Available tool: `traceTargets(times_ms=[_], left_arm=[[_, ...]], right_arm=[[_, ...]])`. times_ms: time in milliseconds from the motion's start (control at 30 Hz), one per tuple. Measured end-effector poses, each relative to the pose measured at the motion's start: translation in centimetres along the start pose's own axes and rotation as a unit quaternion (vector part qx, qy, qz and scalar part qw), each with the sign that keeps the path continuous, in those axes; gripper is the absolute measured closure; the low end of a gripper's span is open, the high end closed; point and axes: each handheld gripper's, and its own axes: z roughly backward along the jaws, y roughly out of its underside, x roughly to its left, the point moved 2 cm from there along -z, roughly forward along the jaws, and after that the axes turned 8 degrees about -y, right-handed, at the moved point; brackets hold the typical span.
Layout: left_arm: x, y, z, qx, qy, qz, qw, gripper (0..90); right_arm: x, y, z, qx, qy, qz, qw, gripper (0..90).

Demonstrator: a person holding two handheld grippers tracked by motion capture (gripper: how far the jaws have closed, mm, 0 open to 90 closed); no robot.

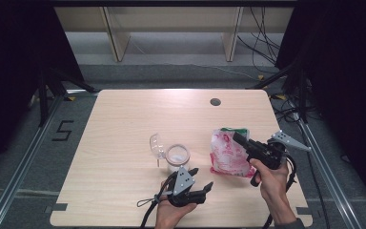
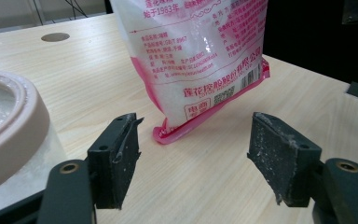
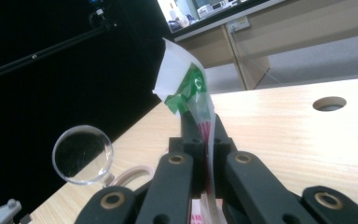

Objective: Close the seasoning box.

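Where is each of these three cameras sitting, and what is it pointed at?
High view: above the table, looking down; both forearms show.
Left gripper view: rides the left gripper, open jaws facing the pink bag, jar beside.
Right gripper view: rides the right gripper, clamping the bag's top.
Shared: the bag.

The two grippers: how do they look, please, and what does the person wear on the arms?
Both the left gripper and the right gripper are black, each with a grey three-cornered plate and a trailing black cable. The left pads look scuffed and dusty. A grey sleeve cuff shows at the right wrist.
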Motion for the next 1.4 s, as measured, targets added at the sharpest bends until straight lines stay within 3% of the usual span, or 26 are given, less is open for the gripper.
traceTargets(times_ms=[233,300,333,467,633,667,1133,1167,1267,1300,1367,1400], left_arm=[[0.4,-0.1,0.7,-0.008,-0.008,0.0,0.9999,32.5],[0.6,-0.1,0.8,-0.005,-0.009,-0.014,0.9999,32.4],[0.5,0.0,0.9,-0.004,-0.014,0.0,0.9999,32.4],[0.6,0.1,1.0,-0.002,-0.014,-0.001,0.9999,32.4],[0.7,0.2,1.2,-0.001,-0.013,-0.003,0.9999,32.5],[0.7,0.2,1.2,-0.005,-0.015,0.0,0.9999,32.5],[1.7,0.5,2.2,-0.001,-0.022,-0.002,0.9998,32.1],[1.8,0.5,2.3,0.002,-0.023,-0.002,0.9997,32.0],[2.0,0.6,2.5,0.003,-0.027,-0.001,0.9996,31.9],[2.0,0.6,2.5,0.004,-0.03,0.003,0.9995,32.1],[2.2,0.7,2.6,0.007,-0.028,0.001,0.9996,31.9],[2.3,0.7,2.6,0.004,-0.032,0.004,0.9995,31.7]], right_arm=[[-0.9,0.7,1.6,-0.006,0.014,-0.008,0.9999,90.0],[-1.7,1.0,2.2,-0.005,0.026,0.0,0.9997,90.0],[-1.9,1.2,2.4,-0.003,0.032,-0.014,0.9994,90.0],[-3.4,1.7,3.1,-0.005,0.055,-0.013,0.9984,90.0],[-4.3,2.1,3.1,0.005,0.073,-0.016,0.9972,90.0],[-4.4,2.2,3.1,0.005,0.067,-0.018,0.9976,90.0],[-5.6,2.4,2.8,0.016,0.087,-0.017,0.9959,90.0],[-5.5,2.5,2.7,0.017,0.091,-0.029,0.9953,90.0],[-6.0,2.6,2.5,0.02,0.093,-0.016,0.9953,89.9],[-6.2,2.6,2.5,0.02,0.099,0.002,0.9949,90.0],[-6.2,2.7,2.4,0.022,0.101,-0.016,0.9945,89.7],[-6.4,2.7,2.4,0.022,0.103,-0.008,0.9944,89.5]])
